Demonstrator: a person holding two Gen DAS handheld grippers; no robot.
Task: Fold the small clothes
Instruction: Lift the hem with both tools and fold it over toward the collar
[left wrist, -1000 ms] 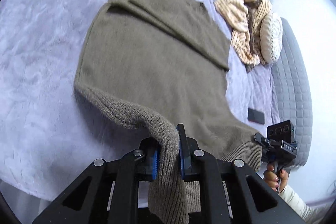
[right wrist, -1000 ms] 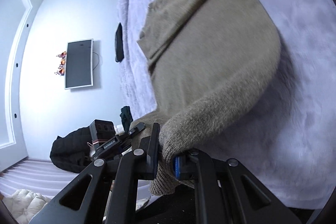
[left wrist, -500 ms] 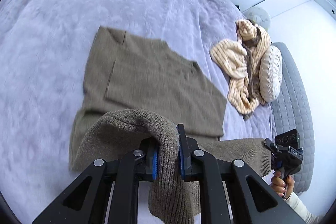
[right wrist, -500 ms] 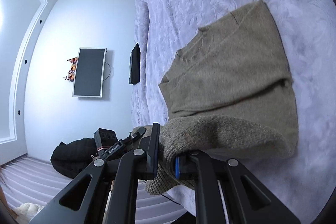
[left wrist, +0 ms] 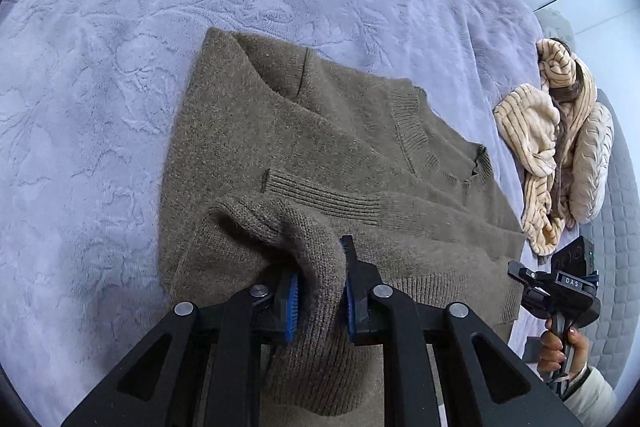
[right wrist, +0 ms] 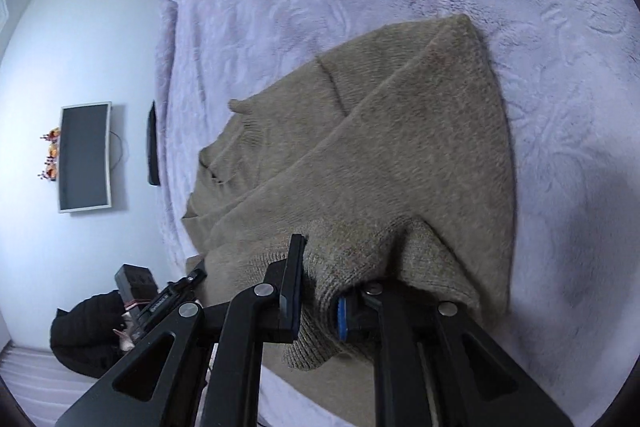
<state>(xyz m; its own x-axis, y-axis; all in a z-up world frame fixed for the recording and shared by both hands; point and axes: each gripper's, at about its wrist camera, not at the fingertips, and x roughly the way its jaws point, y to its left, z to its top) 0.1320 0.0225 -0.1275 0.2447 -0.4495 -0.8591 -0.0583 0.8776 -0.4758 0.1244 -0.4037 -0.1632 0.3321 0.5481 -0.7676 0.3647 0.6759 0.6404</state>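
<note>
An olive-brown knit sweater [left wrist: 320,147] lies on a lavender plush bedspread [left wrist: 100,67], its sleeves folded across the chest and its V-neck toward the right. My left gripper [left wrist: 318,291] is shut on the ribbed bottom hem, which is carried up over the body. In the right wrist view the same sweater [right wrist: 400,147] lies folded over, and my right gripper [right wrist: 318,283] is shut on the other hem corner. The right gripper also shows in the left wrist view [left wrist: 560,287], at the sweater's right edge.
A beige striped fluffy garment [left wrist: 548,147] and a cream pillow [left wrist: 592,163] lie at the right edge of the bed, beside a grey quilted headboard [left wrist: 620,267]. A wall television [right wrist: 84,157] and a black bag [right wrist: 84,339] on the floor show at the left.
Both grippers carried the bottom hem up and forward over the sweater's body toward the neckline. The sweater went from lying full length to being folded roughly in half.
</note>
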